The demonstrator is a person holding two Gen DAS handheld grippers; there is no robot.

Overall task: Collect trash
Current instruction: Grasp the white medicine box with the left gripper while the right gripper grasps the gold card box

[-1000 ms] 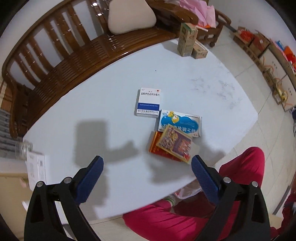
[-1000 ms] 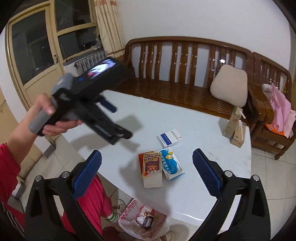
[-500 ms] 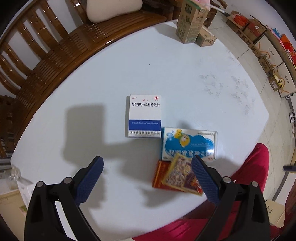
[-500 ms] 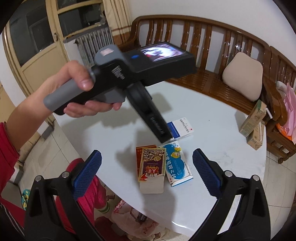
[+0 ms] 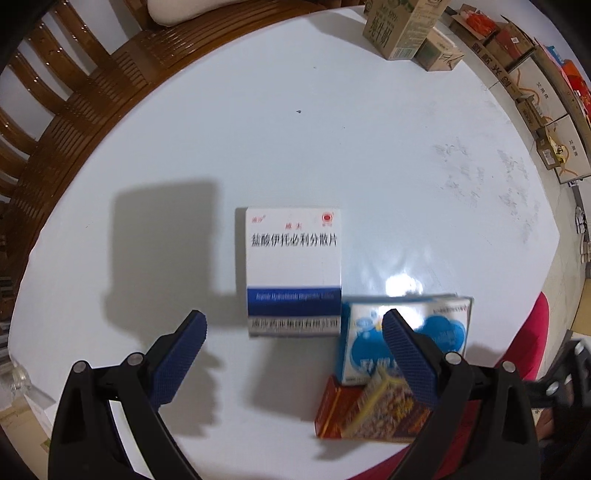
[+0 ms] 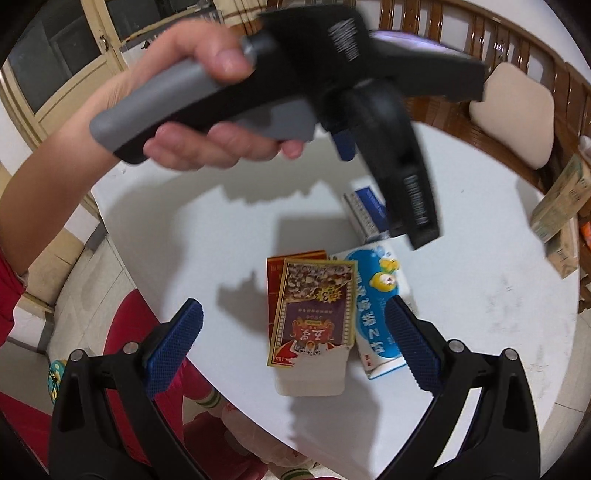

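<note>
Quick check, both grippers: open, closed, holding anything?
Left gripper: open, empty, above the white-and-blue medicine box.
Right gripper: open, empty.

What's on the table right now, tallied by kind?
Flat boxes: 3, the white and blue medicine box, the blue cartoon box and the red box.
Card packet: 1.
Cartons: 2.
Total: 6.

Bright overhead light; hard shadows, glare on table [image 5: 402, 284]; motion blur; fisheye edges bent, dark.
</note>
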